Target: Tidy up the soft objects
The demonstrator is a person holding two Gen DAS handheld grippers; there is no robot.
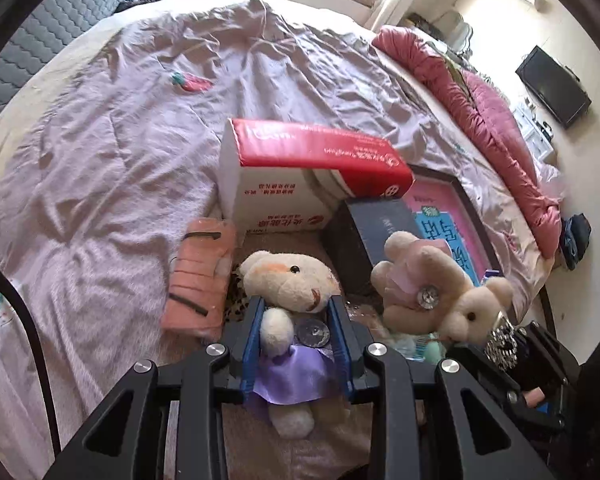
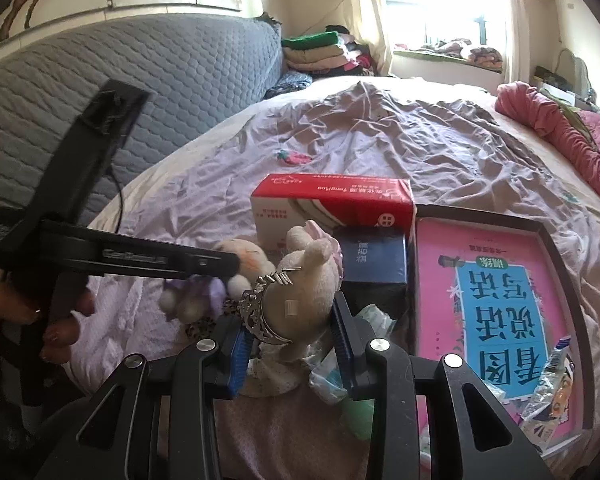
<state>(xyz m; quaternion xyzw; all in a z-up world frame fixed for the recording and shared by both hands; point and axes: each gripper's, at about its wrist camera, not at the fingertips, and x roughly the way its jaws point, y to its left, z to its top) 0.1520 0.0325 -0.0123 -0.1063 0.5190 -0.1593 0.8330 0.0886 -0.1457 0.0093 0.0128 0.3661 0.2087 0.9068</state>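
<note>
My left gripper [image 1: 297, 312] is shut on a cream teddy bear in a purple dress [image 1: 290, 284], its blue pads against the bear's body below the head. This bear also shows in the right wrist view [image 2: 204, 292], held by the left gripper's arm. My right gripper [image 2: 288, 320] is shut on a second cream teddy bear with a pink bow and a silver crown [image 2: 300, 288], head toward the camera. In the left wrist view this second bear [image 1: 428, 288] hangs at the right, feet up. Both bears are above the lilac bedsheet [image 1: 140, 120].
A red and white tissue box [image 1: 300, 168] lies just ahead, with a dark blue box [image 1: 376, 224] beside it. A dark tray holding a pink book [image 2: 496, 292] and wrappers [image 2: 548, 384] is to the right. A folded peach cloth [image 1: 200, 276] lies left. A pink quilt [image 1: 480, 112] edges the bed.
</note>
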